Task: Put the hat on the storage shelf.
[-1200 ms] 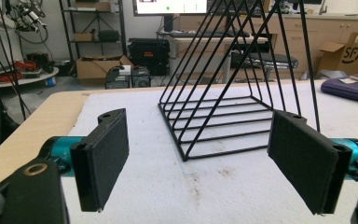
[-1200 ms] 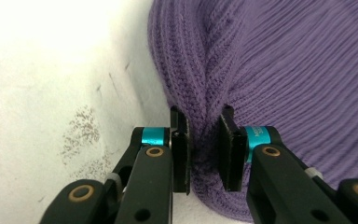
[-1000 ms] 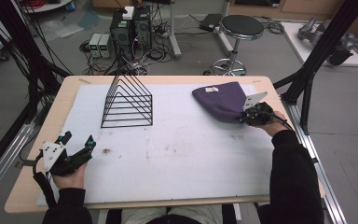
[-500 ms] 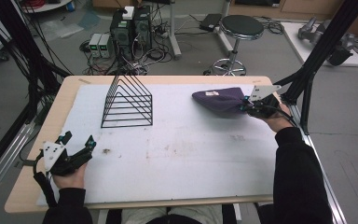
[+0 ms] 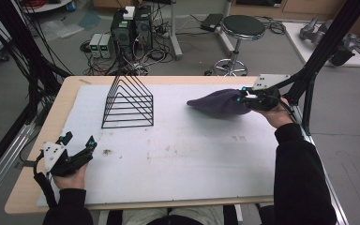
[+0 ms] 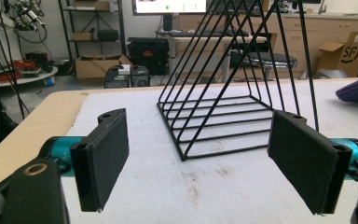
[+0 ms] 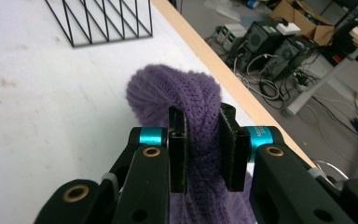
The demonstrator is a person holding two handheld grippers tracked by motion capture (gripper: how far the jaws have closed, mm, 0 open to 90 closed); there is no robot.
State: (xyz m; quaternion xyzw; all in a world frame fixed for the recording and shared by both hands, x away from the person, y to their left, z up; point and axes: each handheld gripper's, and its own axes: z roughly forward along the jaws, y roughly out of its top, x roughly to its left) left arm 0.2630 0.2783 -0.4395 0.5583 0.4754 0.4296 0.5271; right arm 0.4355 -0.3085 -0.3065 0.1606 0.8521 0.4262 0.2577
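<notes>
At about two o'clock on the table [image 5: 33,187], your right gripper [image 5: 247,96] pinches a purple knitted hat [image 5: 218,103] between its jaws. In the right gripper view the two black pads [image 7: 178,151] press into the bunched knit of the hat [image 7: 177,95] from both sides, with cloth bulging above and below them. The hat's far end droops toward the white mat [image 5: 183,154], and from the high view you cannot tell whether it touches the mat or hangs just above it.

Your left gripper [image 5: 77,152] sits at about eight o'clock, near the mat's left edge, with its jaws spread wide and nothing between them. In the left gripper view its pads [image 6: 107,156] frame the black wire rack [image 6: 228,112], which stands upright on the mat well ahead of them.

That rack [image 5: 127,105] is at about eleven o'clock on the table, well apart from the hat. Beyond the far edge are a round stool [image 5: 241,28] and computer boxes [image 5: 131,28] on the floor.
</notes>
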